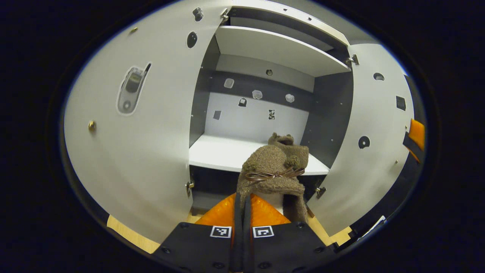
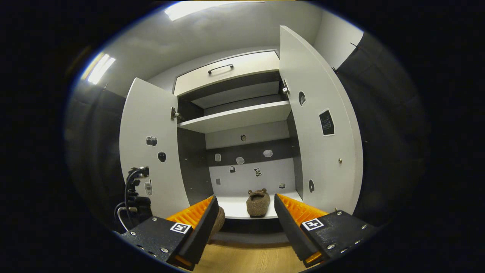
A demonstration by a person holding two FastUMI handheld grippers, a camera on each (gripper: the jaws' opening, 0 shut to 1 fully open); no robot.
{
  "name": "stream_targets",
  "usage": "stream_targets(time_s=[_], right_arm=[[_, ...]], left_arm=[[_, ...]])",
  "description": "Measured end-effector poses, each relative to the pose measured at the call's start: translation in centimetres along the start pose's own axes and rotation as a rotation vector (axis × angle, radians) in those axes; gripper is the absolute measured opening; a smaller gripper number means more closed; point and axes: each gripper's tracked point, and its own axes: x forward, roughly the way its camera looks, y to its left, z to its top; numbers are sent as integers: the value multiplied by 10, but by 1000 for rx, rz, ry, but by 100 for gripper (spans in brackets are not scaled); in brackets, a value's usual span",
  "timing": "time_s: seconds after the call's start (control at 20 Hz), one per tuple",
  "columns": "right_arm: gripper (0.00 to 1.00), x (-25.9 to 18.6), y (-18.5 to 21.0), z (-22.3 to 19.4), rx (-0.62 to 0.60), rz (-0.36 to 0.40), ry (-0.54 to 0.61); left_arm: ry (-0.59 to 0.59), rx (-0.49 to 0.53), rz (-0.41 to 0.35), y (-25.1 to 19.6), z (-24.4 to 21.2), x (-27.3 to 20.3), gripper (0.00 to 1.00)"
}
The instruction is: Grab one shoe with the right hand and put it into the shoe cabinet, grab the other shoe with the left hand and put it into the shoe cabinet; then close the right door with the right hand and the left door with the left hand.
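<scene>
Open shoe cabinet point(image 2: 242, 113), both doors wide. Right gripper point(image 2: 246, 223) spread, empty; first shoe point(image 2: 258, 203) on far shelf. Left gripper point(image 1: 244, 223) clamped on second shoe point(image 1: 274, 167), near shelf edge, prob. for placing.

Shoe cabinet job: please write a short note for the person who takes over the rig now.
Left tool: shut on the second shoe, held in front of the lower shelf.
Right tool: open, holds nothing, in front of the shoe cabinet.
Done: first shoe lies on the lower shelf.
Left: place the second shoe, then close the right door and the left door; both are open.
</scene>
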Motion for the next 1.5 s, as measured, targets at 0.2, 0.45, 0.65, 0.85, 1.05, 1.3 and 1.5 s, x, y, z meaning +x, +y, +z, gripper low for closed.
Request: stream_targets(time_s=[0.2, 0.45, 0.65, 0.85, 1.05, 1.3, 1.5], right_arm=[[91, 7, -8, 6, -7, -22, -15], [91, 26, -22, 8, -13, -61, -14], [91, 39, -26, 18, -36, -68, -35], [91, 51, -33, 23, -50, -81, -51], [91, 62, -46, 13, -40, -98, -41], [91, 75, -62, -5, -29, -115, -4], [91, 80, -61, -12, -23, -108, 2]], left_arm=[[-3, -17, 3, -2, 42, 37, 6], [10, -84, -1, -3, 82, 100, 6], [43, -54, 39, -1, 95, 153, 6], [58, -7, 67, 2, 99, 197, 6], [119, 4, 101, 7, 76, 230, 6], [144, -16, 117, 16, 61, 244, 27], [84, 8, 94, 6, 82, 216, 84]])
